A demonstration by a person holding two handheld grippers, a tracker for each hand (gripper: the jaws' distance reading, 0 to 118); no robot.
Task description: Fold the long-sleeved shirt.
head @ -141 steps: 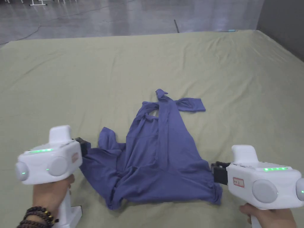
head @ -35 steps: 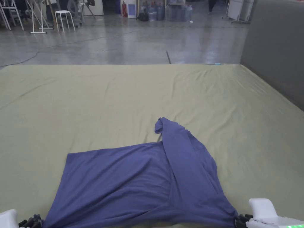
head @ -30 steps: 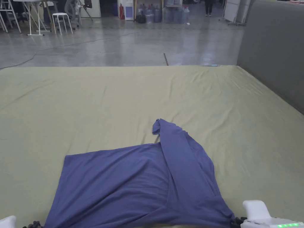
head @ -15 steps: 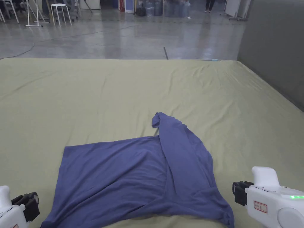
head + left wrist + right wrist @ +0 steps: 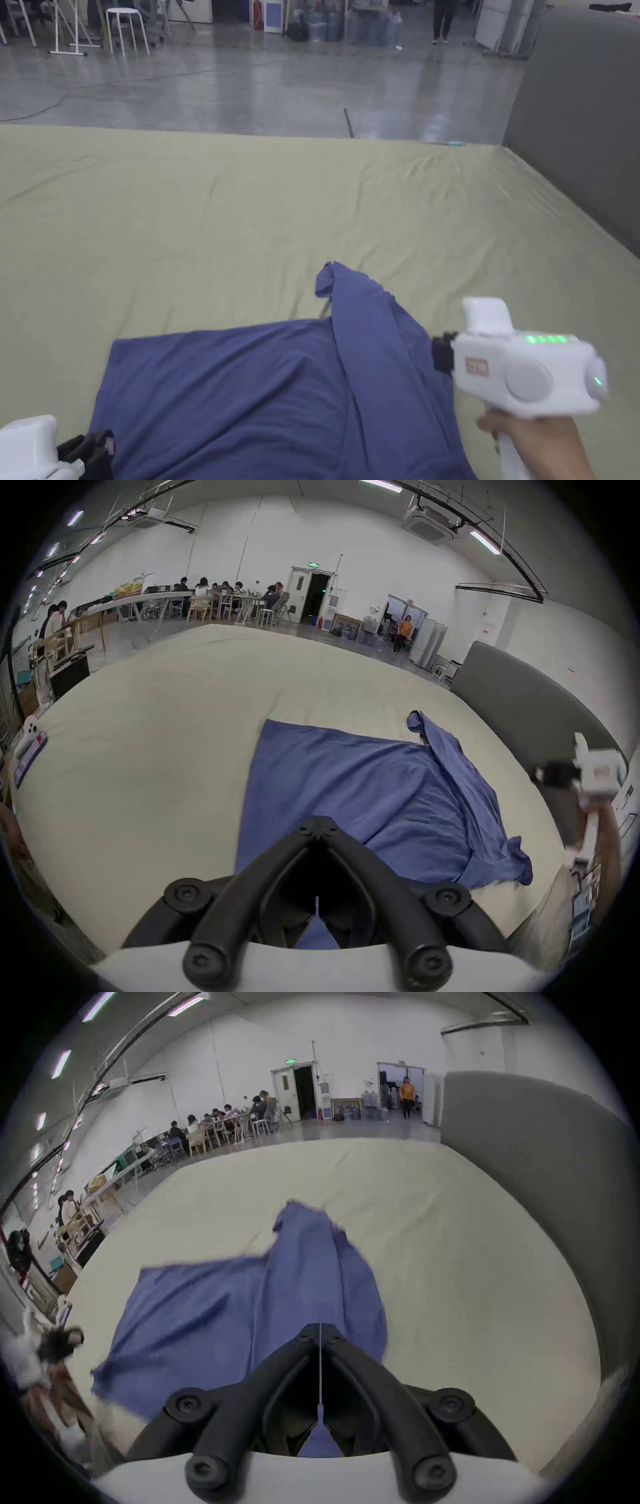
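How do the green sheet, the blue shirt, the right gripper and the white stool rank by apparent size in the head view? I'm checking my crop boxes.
1. green sheet
2. blue shirt, partly cut off by the frame
3. right gripper, enlarged by nearness to the camera
4. white stool, far off, so its true size is unsure

It was a large hall-like workspace, lab or workshop: a polished concrete floor (image 5: 250,81), high white walls with ceiling air units (image 5: 429,525) and strip lights, long tables (image 5: 145,599) where people (image 5: 204,587) sat working, stools, water bottles (image 5: 350,25) by a doorway
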